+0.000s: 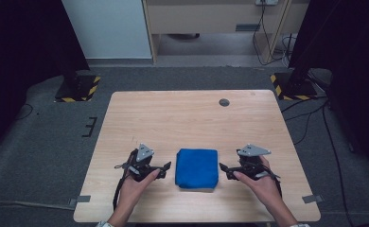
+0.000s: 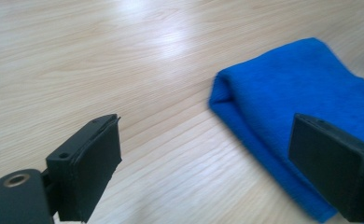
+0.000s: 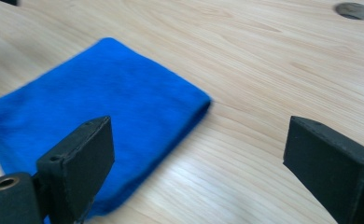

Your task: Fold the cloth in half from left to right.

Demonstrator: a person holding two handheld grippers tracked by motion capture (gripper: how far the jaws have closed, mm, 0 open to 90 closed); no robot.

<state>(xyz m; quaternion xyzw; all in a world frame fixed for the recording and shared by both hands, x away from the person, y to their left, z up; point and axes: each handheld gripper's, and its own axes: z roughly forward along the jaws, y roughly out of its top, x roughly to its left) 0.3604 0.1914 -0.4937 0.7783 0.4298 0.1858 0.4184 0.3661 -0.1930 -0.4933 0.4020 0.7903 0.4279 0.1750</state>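
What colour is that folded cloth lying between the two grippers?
The folded terry cloth is plain bright blue, clearest in the right gripper view.

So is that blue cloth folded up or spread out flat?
Folded. The blue cloth forms a compact thick square, with a rounded doubled edge in the left gripper view.

Overhead light, soft glare on pale wooden tabletop (image 2: pixel 161 37); surrounding floor dim; folded blue terry cloth (image 3: pixel 101 112) edges slightly blurred.
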